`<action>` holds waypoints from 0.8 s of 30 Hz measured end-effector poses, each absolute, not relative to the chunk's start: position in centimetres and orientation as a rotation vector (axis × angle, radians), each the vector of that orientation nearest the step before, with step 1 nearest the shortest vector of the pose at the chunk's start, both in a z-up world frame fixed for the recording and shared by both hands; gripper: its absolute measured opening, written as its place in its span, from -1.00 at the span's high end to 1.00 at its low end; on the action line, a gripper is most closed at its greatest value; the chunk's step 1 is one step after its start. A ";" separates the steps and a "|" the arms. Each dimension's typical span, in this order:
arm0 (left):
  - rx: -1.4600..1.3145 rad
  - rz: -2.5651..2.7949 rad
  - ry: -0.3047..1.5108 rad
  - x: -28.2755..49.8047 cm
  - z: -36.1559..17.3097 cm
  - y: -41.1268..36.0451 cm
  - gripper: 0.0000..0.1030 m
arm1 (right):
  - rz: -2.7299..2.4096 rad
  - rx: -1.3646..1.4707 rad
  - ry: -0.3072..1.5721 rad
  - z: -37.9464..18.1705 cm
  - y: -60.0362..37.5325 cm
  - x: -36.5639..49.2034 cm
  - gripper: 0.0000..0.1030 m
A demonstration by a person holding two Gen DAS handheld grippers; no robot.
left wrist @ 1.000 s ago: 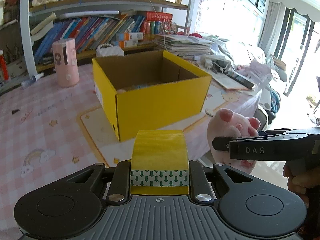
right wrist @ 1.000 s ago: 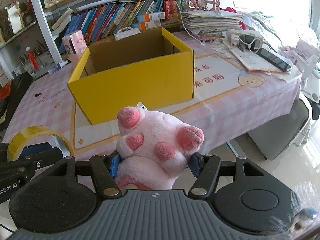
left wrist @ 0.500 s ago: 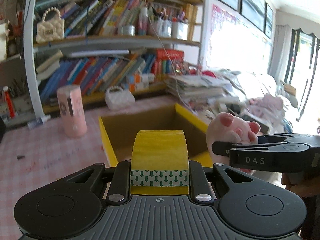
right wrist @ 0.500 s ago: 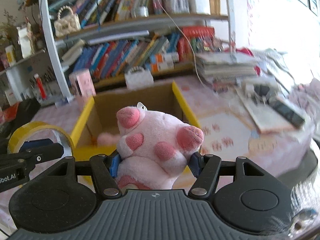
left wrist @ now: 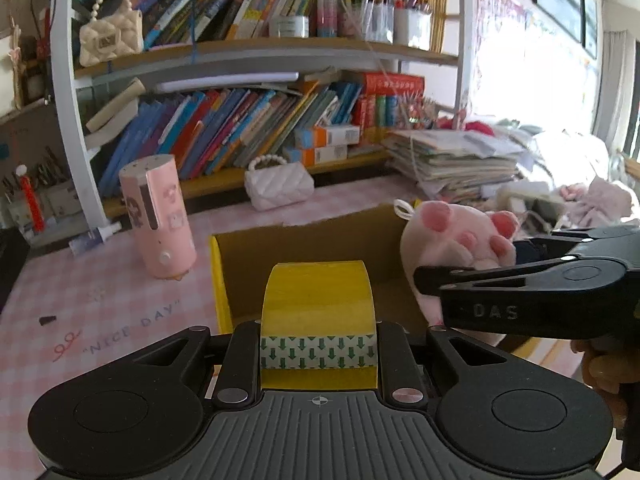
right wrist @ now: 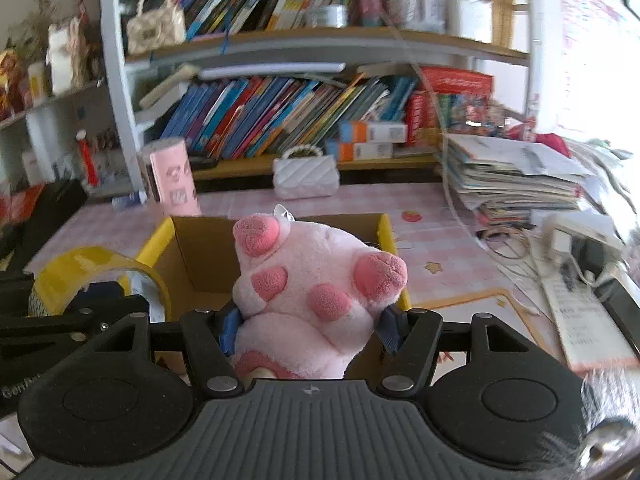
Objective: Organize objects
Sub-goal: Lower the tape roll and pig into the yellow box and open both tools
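Note:
My left gripper (left wrist: pixel 319 344) is shut on a yellow roll of tape (left wrist: pixel 318 304) with a band of green arrows, held upright over the near edge of the open yellow cardboard box (left wrist: pixel 218 268). My right gripper (right wrist: pixel 308 326) is shut on a pink plush toy (right wrist: pixel 316 280) with darker pink paw pads, also above the box (right wrist: pixel 388 232). In the left wrist view the plush toy (left wrist: pixel 456 248) and the right gripper's black body sit just to the right. The tape roll (right wrist: pixel 96 276) shows at the left of the right wrist view. The box's floor is mostly hidden.
A pink cylinder (left wrist: pixel 158 220) stands left of the box on the pink checked tablecloth (left wrist: pixel 100 312). A white quilted handbag (left wrist: pixel 278 186) sits behind it by the bookshelf (left wrist: pixel 248 120). Stacked papers (right wrist: pixel 512 176) and cables (right wrist: pixel 560 248) crowd the right side.
Both grippers have moved forward from off the table's near edge to over the box, carrying the tape and the plush toy. The box now lies right below them.

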State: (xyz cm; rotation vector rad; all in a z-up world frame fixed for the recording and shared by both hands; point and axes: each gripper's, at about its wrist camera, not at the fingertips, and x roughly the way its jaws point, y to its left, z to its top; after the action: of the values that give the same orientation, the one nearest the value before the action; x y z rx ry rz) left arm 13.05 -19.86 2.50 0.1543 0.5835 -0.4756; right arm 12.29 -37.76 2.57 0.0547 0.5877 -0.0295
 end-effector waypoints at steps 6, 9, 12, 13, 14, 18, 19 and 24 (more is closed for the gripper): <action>0.186 -0.450 0.661 14.4 0.5 -21.3 0.62 | 0.026 0.008 0.663 0.7 -37.9 15.7 -0.20; 0.197 -0.441 0.685 14.6 -0.3 -21.6 0.62 | 0.048 -0.009 0.708 -0.1 -37.9 16.8 -0.20; 0.192 -0.430 0.710 14.9 -0.8 -21.6 0.62 | 0.074 -0.026 0.745 -0.7 -37.7 17.6 -0.20; 0.201 -0.429 0.704 14.9 -0.9 -21.7 0.61 | 0.085 -0.036 0.758 -0.8 -37.5 17.8 -0.21; 0.214 -0.428 0.703 14.8 -1.0 -21.8 0.61 | 0.094 -0.044 0.765 -0.9 -37.5 18.0 -0.23; 0.223 -0.422 0.702 14.8 -1.3 -22.3 0.58 | 0.117 -0.056 0.783 -0.9 -37.3 18.7 -0.27; 0.220 -0.424 0.707 14.8 -1.4 -22.3 0.57 | 0.119 -0.061 0.790 -1.0 -37.3 18.8 -0.28; 0.208 -0.417 0.711 14.4 -1.2 -22.4 0.43 | 0.137 -0.066 0.807 -0.9 -37.2 19.2 -0.36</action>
State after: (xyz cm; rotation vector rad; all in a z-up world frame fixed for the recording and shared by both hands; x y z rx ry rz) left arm 14.43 -22.41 -1.17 0.2081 0.7114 -0.4174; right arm 19.16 -37.16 -0.91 -0.0656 0.8066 0.1367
